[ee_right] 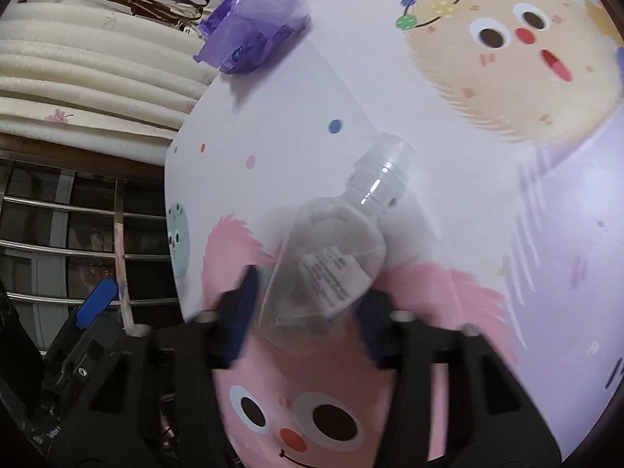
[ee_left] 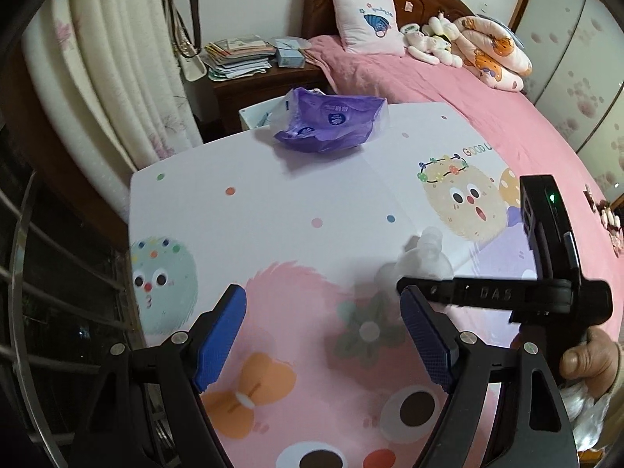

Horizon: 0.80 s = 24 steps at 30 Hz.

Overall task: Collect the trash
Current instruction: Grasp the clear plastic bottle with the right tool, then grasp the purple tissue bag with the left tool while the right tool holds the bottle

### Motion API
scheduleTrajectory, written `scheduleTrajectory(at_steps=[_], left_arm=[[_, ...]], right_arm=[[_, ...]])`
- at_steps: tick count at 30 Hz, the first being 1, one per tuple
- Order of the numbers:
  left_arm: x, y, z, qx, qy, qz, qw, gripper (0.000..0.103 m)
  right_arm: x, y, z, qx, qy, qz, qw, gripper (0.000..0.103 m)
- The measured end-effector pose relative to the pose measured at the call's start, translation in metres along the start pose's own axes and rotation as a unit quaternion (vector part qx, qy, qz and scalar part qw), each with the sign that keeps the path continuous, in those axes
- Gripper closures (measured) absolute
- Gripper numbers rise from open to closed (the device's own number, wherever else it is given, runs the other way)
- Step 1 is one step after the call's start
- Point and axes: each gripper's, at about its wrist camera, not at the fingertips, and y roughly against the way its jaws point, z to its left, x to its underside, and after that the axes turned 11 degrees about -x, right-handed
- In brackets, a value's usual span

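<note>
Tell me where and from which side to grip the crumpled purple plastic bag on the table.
Take the crumpled purple plastic bag by its raised, bunched upper folds, coming from above on the near side. It lies slumped at the far edge of the cartoon-printed table, so a low sideways approach would likely push it off.

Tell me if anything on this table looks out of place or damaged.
Two things stand out. A crumpled purple plastic bag slumps at the table's far edge. A clear plastic bottle lies tipped between the right hand-held gripper's pads, its body looking squashed. Nothing appears spilled.
</note>
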Motion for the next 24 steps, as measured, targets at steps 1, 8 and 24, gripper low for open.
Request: scheduleTrajectory(at_steps=[1, 8, 24], left_arm=[[-0.005, -0.001, -0.002, 0.004, -0.001, 0.002, 1.0, 0.02], [-0.05, -0.013, -0.019, 0.015, -0.019, 0.0, 0.9997, 0.02], [-0.193, -0.085, -0.061, 0.04, 0.013, 0.0, 0.9991, 0.02]], right_arm=[[-0.001, -0.001, 0.003, 0.004, 0.006, -0.001, 1.0, 0.075], [-0.023, 0.016, 0.025, 0.03, 0.064, -0.039, 0.997, 0.076], [-0.107, 0.07, 0.006, 0.069, 0.071, -0.17, 0.981, 0.077]])
